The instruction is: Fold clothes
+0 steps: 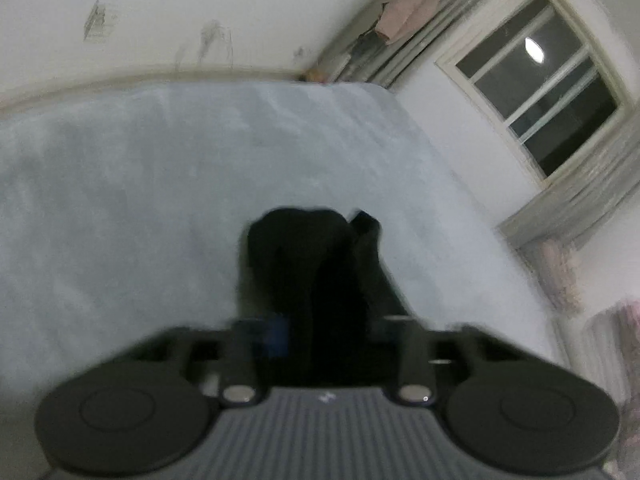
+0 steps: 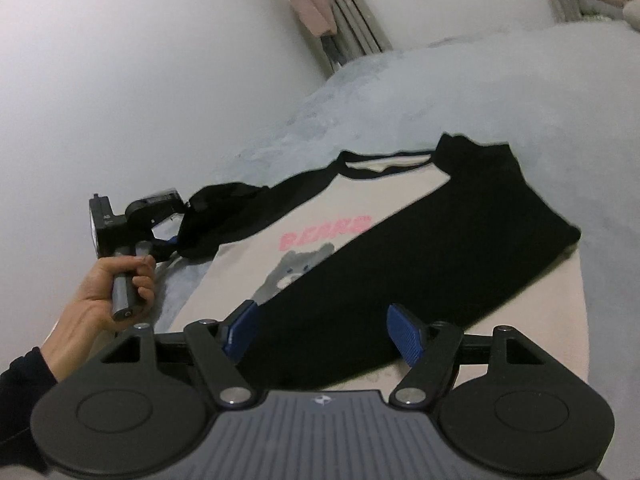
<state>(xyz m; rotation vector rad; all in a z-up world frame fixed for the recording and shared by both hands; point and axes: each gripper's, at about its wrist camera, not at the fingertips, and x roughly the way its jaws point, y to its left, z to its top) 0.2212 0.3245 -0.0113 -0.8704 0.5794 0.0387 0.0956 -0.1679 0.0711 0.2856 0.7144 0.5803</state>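
Note:
A cream T-shirt (image 2: 248, 264) with black sleeves, pink lettering and a grey bear print lies flat on the pale blue bed (image 2: 480, 88). One black sleeve (image 2: 440, 232) lies folded slantwise across its body. My right gripper (image 2: 323, 332) hovers open over that black band, and its blue pads (image 2: 406, 334) clamp nothing. At the left a hand (image 2: 108, 292) holds my left gripper (image 2: 172, 236), shut on the other black sleeve (image 2: 224, 216), which is bunched and lifted. In the left wrist view that sleeve (image 1: 304, 256) fills my left gripper (image 1: 324, 320) and hides its pads.
The bed (image 1: 140, 180) runs back to a white wall and a corner with grey curtains (image 1: 400, 52). A pink garment (image 1: 404, 12) hangs there. A dark window (image 1: 540, 88) is on the right wall. A dark sleeve covers the person's forearm at the lower left of the right wrist view.

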